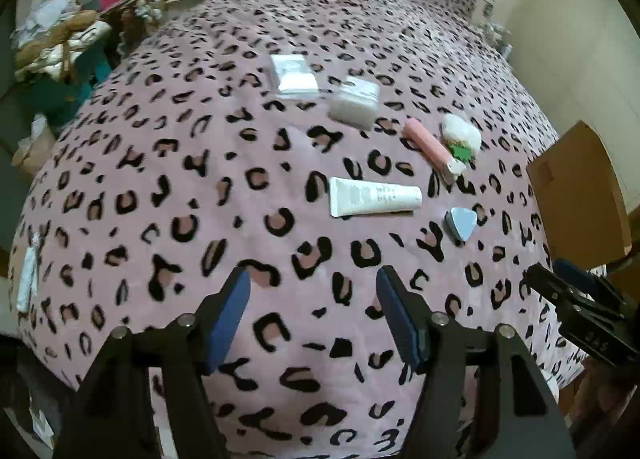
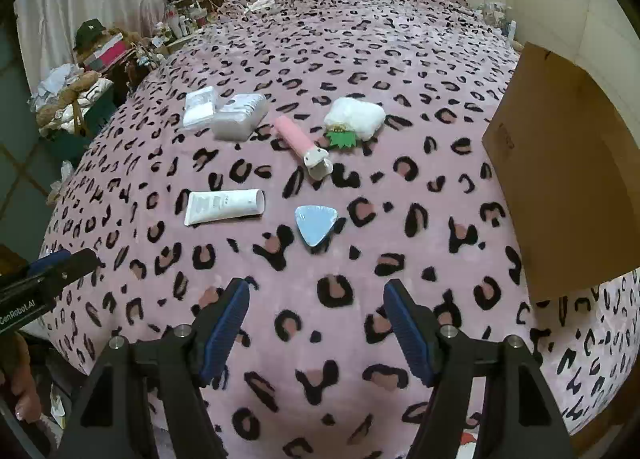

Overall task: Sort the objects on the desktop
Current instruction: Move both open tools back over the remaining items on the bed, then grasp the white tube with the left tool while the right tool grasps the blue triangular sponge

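Leopard-print bedcover (image 2: 400,59) carries every object. Both the left gripper (image 1: 313,313) and the right gripper (image 2: 316,321) stand spread and empty. Nearest is the blue triangular pad (image 2: 316,225) — straight ahead of the right gripper, toward the cardboard box (image 2: 560,163) edge.

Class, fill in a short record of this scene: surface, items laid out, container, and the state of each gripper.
surface: leopard-print bedspread
items: white tube, blue triangular pad, pink stick, white pouch with green tag, two clear packets
container: cardboard box, at the right
left gripper: open, empty
right gripper: open, empty
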### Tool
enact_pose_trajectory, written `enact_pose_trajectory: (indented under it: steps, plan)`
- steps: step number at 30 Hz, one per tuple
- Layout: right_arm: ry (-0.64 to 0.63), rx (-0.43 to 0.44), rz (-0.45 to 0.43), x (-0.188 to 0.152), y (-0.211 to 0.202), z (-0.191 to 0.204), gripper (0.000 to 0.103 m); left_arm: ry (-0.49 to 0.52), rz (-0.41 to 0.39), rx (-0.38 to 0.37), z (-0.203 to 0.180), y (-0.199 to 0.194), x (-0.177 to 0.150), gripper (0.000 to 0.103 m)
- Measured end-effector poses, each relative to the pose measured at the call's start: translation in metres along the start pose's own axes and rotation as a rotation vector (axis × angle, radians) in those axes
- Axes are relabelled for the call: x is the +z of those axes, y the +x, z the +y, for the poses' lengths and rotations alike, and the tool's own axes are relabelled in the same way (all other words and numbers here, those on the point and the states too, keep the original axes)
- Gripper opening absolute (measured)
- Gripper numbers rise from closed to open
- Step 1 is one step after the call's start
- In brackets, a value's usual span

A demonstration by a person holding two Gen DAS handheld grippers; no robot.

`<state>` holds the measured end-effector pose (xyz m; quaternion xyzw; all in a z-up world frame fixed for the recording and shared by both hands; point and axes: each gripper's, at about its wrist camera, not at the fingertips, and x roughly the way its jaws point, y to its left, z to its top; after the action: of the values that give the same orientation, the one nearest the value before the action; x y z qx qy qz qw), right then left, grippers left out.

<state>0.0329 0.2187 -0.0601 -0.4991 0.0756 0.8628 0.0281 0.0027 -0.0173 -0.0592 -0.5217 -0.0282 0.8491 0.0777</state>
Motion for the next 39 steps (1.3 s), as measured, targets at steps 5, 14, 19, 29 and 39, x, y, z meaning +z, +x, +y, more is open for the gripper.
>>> enact_pose_trajectory:
  steps: [5,14,19,29,39]
  plan:
    - [0.019,-0.009,0.024,0.000,0.017,-0.005,0.072,0.093,0.047,-0.048,-0.017,0.033,0.007,0.074]
    - [0.063,-0.023,0.053,0.009,0.055,-0.017,0.072,0.304,0.083,-0.104,-0.058,0.097,0.040,0.074]
    - [0.082,-0.017,0.067,0.016,0.078,-0.022,0.072,0.389,0.094,-0.131,-0.070,0.125,0.057,0.074]
    - [0.108,0.002,0.103,0.030,0.122,-0.026,0.073,0.475,0.096,-0.128,-0.082,0.160,0.061,0.075]
    - [0.097,0.022,0.067,0.035,0.146,-0.017,0.084,0.460,0.059,-0.091,-0.084,0.174,0.063,0.076]
